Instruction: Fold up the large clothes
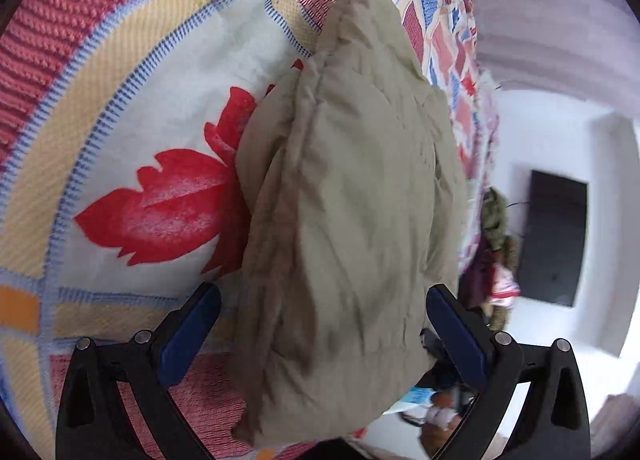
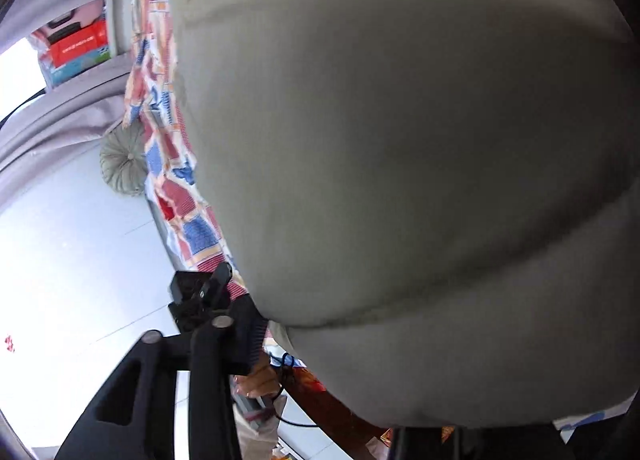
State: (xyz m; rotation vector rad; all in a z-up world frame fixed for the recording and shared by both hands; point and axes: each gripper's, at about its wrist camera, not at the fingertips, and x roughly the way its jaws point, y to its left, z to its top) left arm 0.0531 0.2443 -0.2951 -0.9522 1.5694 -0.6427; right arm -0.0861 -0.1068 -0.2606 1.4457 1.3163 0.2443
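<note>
Khaki garment (image 1: pixel 344 196), folded into a thick wrinkled bundle, lies on the patterned bedspread (image 1: pixel 132 108) of red leaves, yellow bands and blue stitching; we see no box or basket holding anything. In the left wrist view the bundle runs straight ahead from between the jaws of the left gripper (image 1: pixel 323 332), and its near end sits in the gap. Those jaws stand wide open, each blue pad apart from the cloth. To the right of the jaws the bedspread ends in a frayed edge, beyond which there is pale floor and a dark panel (image 1: pixel 556 240) on a white wall; to the left, the bed gives flat room. The left gripper points down at a slant along the bundle. In the right wrist view the same garment (image 2: pixel 420 164) fills almost everything ahead, blurred and very close. Of the right gripper (image 2: pixel 248 324) only the left finger shows, with cloth against it; we cannot tell whether its jaws grip. Left of it lie bare floor, a round cushion (image 2: pixel 122 164) and grey curtains (image 2: pixel 60 116).
</note>
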